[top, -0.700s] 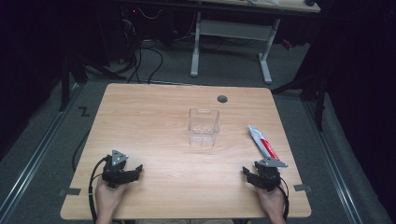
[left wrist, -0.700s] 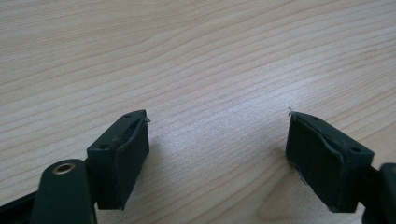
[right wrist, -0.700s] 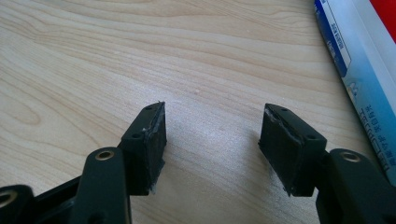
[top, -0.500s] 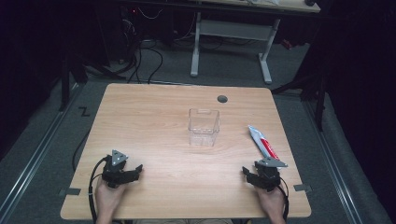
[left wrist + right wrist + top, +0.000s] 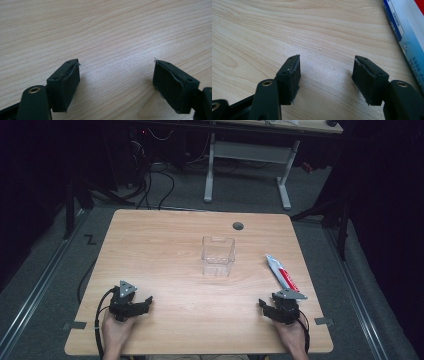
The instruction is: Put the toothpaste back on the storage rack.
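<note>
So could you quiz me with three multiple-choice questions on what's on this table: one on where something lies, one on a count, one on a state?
1. Where does the toothpaste tube lie?
A. inside the clear container
B. on the table near the right hand-held gripper
C. on the floor

2. How many clear plastic containers stand on the table?
A. one
B. two
C. three

3. How do the jaws of the right hand-held gripper stand?
A. shut on the tube
B. shut on nothing
C. open, with bare wood between them

Answers: 1 B, the tube lies just beyond that gripper; 2 A, a single container stands mid-table; 3 C, wood shows between the pads.
</note>
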Demonstrator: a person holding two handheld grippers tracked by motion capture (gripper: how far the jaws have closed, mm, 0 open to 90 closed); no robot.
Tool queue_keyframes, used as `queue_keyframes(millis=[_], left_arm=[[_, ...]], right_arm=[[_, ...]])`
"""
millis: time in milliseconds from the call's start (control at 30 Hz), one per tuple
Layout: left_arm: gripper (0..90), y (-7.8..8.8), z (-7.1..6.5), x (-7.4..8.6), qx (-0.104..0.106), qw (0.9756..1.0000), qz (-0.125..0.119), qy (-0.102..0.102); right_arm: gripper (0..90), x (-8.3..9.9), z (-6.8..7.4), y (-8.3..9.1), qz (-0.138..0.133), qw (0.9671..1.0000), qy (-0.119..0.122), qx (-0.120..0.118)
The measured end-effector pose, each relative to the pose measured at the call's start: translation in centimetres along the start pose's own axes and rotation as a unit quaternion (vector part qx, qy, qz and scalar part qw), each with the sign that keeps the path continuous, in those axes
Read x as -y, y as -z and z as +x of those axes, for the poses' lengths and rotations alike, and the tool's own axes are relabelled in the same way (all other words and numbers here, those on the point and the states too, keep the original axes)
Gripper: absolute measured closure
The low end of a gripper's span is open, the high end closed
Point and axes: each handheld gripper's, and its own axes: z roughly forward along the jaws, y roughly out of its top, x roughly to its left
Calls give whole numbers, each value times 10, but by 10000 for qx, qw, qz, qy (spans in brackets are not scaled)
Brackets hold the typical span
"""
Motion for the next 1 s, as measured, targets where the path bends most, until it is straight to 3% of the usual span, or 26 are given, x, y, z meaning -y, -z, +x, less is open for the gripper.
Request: queue_keyframes(millis=[133,200,333,400,467,500,600,767,1000], left_arm=[[219,0,0,0,1,10000,8,2],[220,0,0,0,4,10000,0,5],[222,0,0,0,7,10000,-1,12],[222,0,0,0,-2,10000,2,19],[223,0,0,0,-9,10000,3,26],[223,0,1,0,-8,10000,8,29],[223,0,1,0,-7,10000,9,28],[223,0,1,0,-10,10000,9,36],[222,0,1,0,-12,10000,10,40]], right_arm=[[430,0,1,0,-30,9998,-175,78],[469,1,-4,2,-87,9992,-383,-27],[470,1,-4,3,-44,9994,-344,-39],[466,1,-5,4,-59,9989,-453,-91],[467,2,-5,6,-123,9989,-448,-28],[484,2,-3,11,-306,9987,-401,7],[520,3,-5,17,-470,9981,-401,-54],[533,7,-9,21,-379,9983,-402,-170],[525,6,-14,35,-391,9989,-216,-171]])
